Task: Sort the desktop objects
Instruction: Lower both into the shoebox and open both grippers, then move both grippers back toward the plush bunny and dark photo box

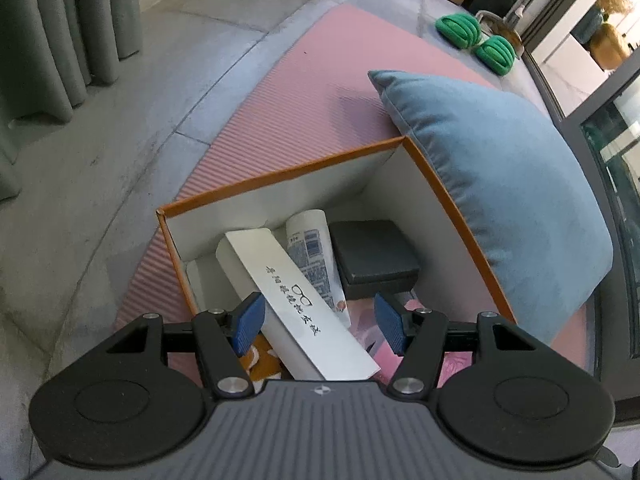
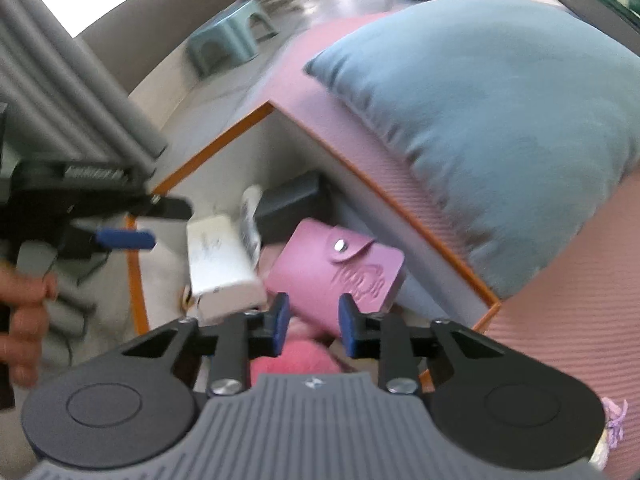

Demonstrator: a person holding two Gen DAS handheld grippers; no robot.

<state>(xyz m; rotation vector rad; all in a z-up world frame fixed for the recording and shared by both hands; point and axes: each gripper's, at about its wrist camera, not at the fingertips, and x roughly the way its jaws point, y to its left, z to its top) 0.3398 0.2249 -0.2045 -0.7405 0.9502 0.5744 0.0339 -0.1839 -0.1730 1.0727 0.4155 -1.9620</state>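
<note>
An orange-rimmed carton point(image 1: 280, 172) with white walls stands on a pink mat. In it lie a long white glasses box point(image 1: 280, 280), a printed tube point(image 1: 310, 248) and a dark grey case point(image 1: 374, 256). My left gripper point(image 1: 319, 326) hovers open over the carton, and the white box runs below the gap between its blue pads point(image 1: 248, 322). In the right wrist view a pink snap wallet point(image 2: 340, 272) leans inside the carton point(image 2: 208, 144) against the white box point(image 2: 220, 268). My right gripper point(image 2: 314, 326) stands just over the wallet's near edge, jaws partly apart and not pressing on it.
A big blue cushion point(image 1: 500, 184) leans on the carton's right wall. Something pink and fluffy point(image 2: 296, 360) lies under the right gripper. The left gripper point(image 2: 126, 239) and a hand point(image 2: 24, 300) show at the left. Green bundles point(image 1: 476, 38), curtains point(image 1: 60, 40) and a stool point(image 2: 228, 46) lie beyond.
</note>
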